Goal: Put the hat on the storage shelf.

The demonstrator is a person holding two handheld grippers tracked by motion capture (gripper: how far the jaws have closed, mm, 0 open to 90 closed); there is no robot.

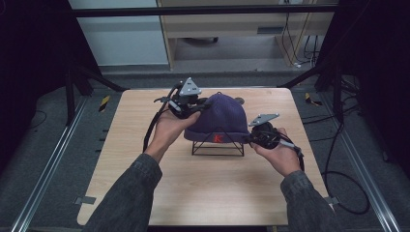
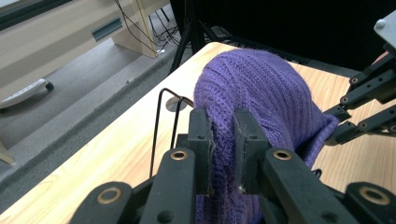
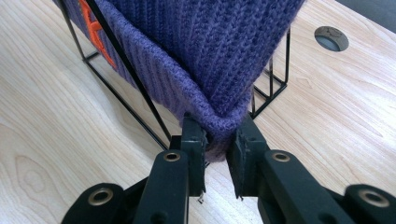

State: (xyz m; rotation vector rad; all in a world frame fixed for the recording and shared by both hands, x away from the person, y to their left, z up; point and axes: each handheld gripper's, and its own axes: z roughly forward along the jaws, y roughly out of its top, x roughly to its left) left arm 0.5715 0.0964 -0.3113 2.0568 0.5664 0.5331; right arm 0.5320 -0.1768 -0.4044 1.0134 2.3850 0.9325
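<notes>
Purple ribbed beanie [image 1: 217, 118] with orange logo, on wire stand [image 1: 217, 147], pinched by both hand-held grippers.

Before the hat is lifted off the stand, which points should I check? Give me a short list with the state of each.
1. Left gripper pinches the purple knitted hat at its side: ok.
2. Right gripper closed on the folded brim: ok.
3. Hat sits over the black wire stand: ok.
4. Stand flat on the light wooden table: ok.
5. Knit free of the wire inside: cannot tell.
6. Bare table in front for setting down: ok.
</notes>
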